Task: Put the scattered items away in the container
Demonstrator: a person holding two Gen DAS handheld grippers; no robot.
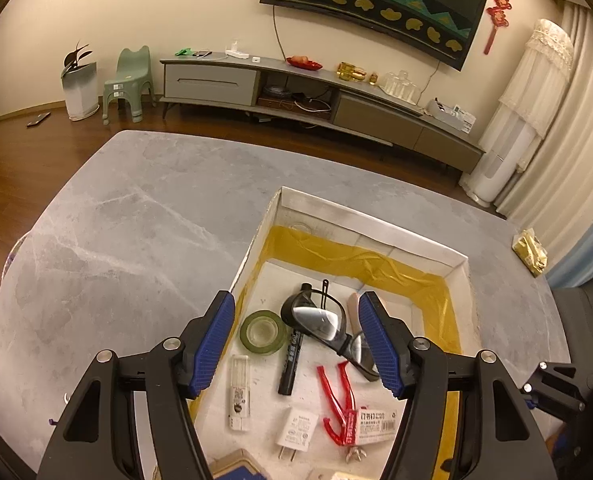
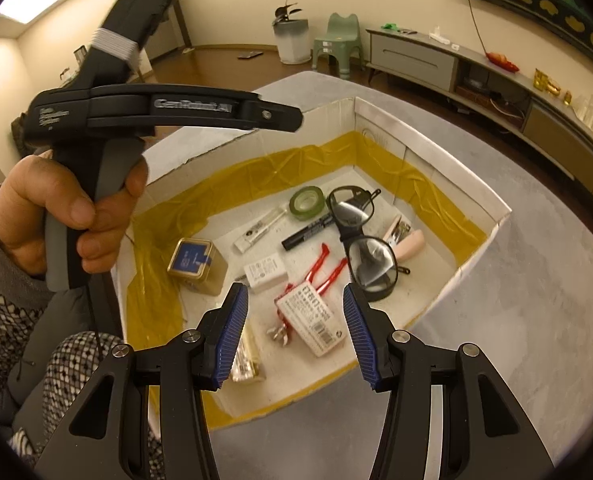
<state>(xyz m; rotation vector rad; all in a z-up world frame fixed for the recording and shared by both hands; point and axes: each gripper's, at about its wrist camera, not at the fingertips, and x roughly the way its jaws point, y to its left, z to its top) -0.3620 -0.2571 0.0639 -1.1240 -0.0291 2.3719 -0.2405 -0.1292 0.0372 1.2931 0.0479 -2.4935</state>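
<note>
A white cardboard box (image 1: 376, 236) (image 2: 436, 160) lined with yellow tape sits on the grey table. Inside lie black glasses (image 1: 316, 320) (image 2: 360, 236), a green tape roll (image 1: 263, 333) (image 2: 306, 202), a black marker (image 1: 290, 364) (image 2: 308, 232), a white charger (image 1: 298, 432) (image 2: 265, 270), a red tool with a staple box (image 1: 370, 426) (image 2: 310, 312), a blue-lidded tin (image 2: 194, 266) and a clear white case (image 1: 240, 392) (image 2: 258, 230). My left gripper (image 1: 296, 340) hangs open above the box with nothing in it. My right gripper (image 2: 294, 334) is open and empty over the box's near edge.
A gold foil packet (image 1: 530, 250) lies on the table (image 1: 136, 240) at the far right. A hand (image 2: 68, 212) holds the left gripper's handle above the box's left wall. A TV cabinet (image 1: 296, 96), a green stool (image 1: 130, 84) and a bin (image 1: 79, 88) stand beyond.
</note>
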